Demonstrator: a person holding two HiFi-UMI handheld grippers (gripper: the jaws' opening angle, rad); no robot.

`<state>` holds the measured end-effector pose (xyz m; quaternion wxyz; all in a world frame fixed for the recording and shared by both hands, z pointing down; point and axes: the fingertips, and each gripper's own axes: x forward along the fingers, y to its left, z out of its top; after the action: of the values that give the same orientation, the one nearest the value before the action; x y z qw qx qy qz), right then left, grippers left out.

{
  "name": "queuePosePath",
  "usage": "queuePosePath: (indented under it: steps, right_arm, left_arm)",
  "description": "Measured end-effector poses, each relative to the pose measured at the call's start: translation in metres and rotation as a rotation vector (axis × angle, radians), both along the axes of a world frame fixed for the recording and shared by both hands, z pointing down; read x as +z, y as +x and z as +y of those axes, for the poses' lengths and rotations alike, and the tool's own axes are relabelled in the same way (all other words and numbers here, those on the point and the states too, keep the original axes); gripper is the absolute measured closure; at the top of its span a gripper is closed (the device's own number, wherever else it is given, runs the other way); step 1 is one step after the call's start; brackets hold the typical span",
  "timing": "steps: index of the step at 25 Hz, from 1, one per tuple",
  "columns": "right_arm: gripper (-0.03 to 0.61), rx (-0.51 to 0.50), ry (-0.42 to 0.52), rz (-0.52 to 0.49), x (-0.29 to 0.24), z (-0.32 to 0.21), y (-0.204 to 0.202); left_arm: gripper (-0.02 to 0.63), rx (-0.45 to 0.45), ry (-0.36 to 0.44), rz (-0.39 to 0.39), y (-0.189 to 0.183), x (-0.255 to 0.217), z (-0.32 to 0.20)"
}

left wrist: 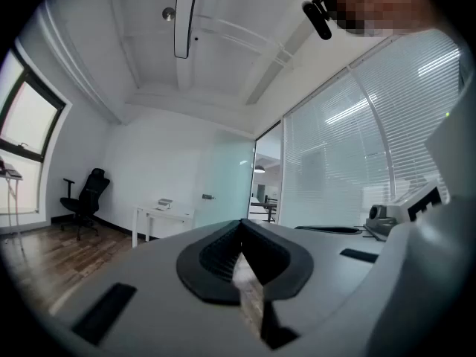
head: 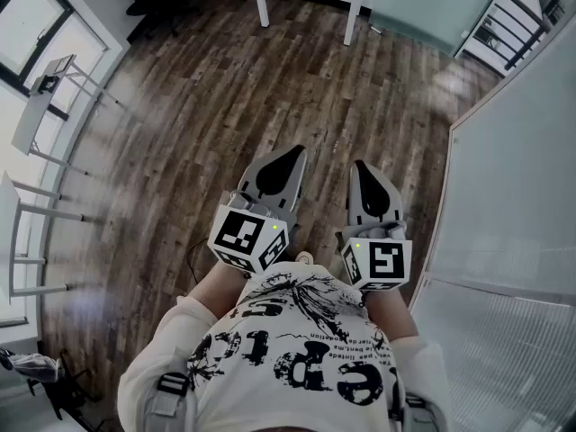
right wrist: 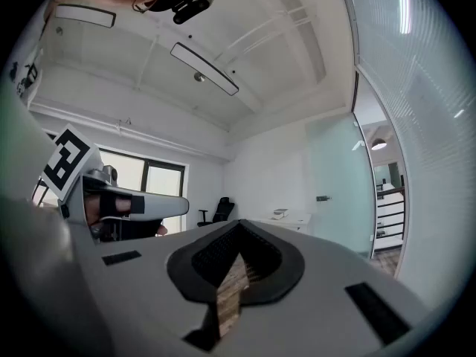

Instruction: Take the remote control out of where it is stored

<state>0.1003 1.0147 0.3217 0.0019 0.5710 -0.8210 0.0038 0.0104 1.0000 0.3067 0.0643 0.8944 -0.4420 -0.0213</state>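
No remote control and no storage place show in any view. I hold both grippers side by side at waist height, pointing level over a wooden floor point(head: 225, 106). My left gripper point(head: 293, 154) has its grey jaws meeting at the tip, with nothing between them point(left wrist: 239, 223). The jaws of my right gripper point(head: 361, 166) likewise close to a point and hold nothing point(right wrist: 238, 223). Each carries its marker cube point(head: 247, 237) near the person's shirt.
A glass partition with blinds point(head: 513, 196) runs along the right. White table legs point(head: 263, 3) stand ahead, and a white desk point(left wrist: 160, 213) and a black office chair point(left wrist: 88, 195) stand by the far wall. Windows point(head: 36, 34) line the left side.
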Motion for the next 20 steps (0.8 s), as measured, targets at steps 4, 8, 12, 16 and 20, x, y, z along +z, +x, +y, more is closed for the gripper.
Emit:
queuePosePath:
  steps: [4,8,12,16,20]
  right_arm:
    - [0.584,0.006,-0.020,-0.003,0.007,0.001,0.000]
    - [0.584,0.003,-0.031,-0.009,0.005,-0.002,-0.001]
    - [0.584,0.004,-0.055,-0.031,0.011,-0.010,0.006]
    - [0.584,0.013,-0.067,-0.031,0.018,-0.014,0.010]
    - [0.584,0.006,-0.070,-0.039,0.018,-0.019,0.008]
  left_arm:
    - [0.606,0.009,-0.005,-0.004,0.000,0.004,0.004]
    - [0.606,0.018,-0.014,-0.007,0.002,0.002,0.002]
    - [0.606,0.017,-0.020,-0.014,0.007,0.003,-0.003]
    - [0.606,0.016,-0.025,-0.024,0.010,0.006,-0.007]
    - [0.606,0.001,-0.026,-0.032,0.006,0.005,-0.011]
